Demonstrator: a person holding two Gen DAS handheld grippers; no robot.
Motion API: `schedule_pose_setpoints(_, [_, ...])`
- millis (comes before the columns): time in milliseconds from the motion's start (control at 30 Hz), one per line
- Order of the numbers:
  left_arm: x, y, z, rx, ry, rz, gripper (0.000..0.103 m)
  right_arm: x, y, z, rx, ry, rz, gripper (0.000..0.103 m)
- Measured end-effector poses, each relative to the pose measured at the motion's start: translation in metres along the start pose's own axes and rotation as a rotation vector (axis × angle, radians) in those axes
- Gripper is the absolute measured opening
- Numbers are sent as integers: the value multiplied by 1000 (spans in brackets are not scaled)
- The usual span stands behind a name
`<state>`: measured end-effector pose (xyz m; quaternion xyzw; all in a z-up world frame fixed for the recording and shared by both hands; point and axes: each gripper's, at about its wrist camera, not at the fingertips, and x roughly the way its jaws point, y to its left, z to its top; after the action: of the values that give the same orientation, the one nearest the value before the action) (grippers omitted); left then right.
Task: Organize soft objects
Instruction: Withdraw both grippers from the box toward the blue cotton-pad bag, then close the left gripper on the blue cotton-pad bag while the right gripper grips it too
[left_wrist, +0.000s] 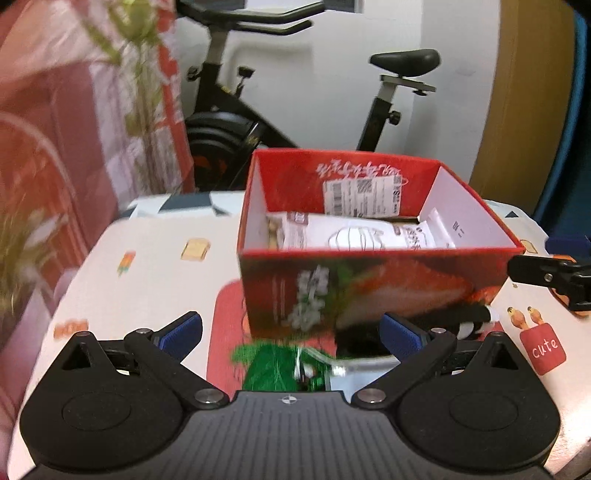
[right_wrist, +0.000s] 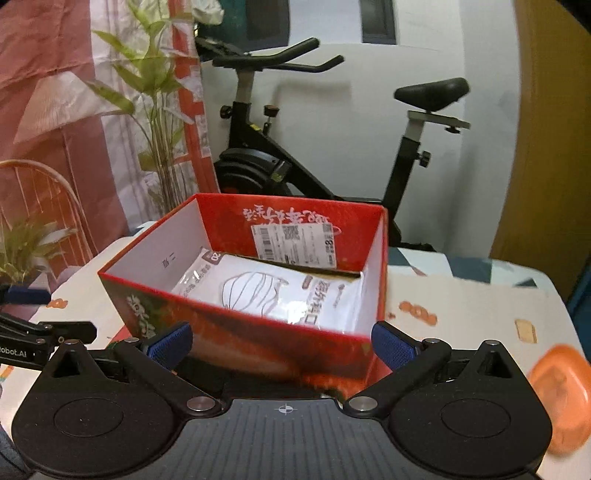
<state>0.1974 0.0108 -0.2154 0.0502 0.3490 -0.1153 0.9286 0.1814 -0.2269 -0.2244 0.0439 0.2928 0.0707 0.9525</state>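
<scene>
A red open box (left_wrist: 369, 280) stands on the table (left_wrist: 155, 273). A white pack of face masks (left_wrist: 343, 234) lies inside it; it also shows in the right wrist view (right_wrist: 280, 291), inside the same box (right_wrist: 243, 332). My left gripper (left_wrist: 291, 332) is open, its blue pads at the box's near wall. A green packet (left_wrist: 273, 365) lies on the table between its fingers, with a black object (left_wrist: 458, 317) beside it. My right gripper (right_wrist: 282, 345) is open and empty, close to the box's near corner. Its finger shows at the right in the left view (left_wrist: 546, 275).
An exercise bike (right_wrist: 295, 162) stands behind the table. A potted plant (right_wrist: 155, 110) and a chair (right_wrist: 44, 192) are at the left. An orange object (right_wrist: 557, 398) lies on the table at the right. A red mat (left_wrist: 225, 332) lies under the box.
</scene>
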Motion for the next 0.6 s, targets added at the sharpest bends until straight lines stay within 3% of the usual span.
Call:
schedule_pose_setpoints(233, [-13,6,-34,-100,32,2,103,-17,0,-41,70,-8,-7,103])
schedule_pose_setpoints(600, [-15,-3,-61,-103,91,-28,103,-22,7,-89,123,75,41,103])
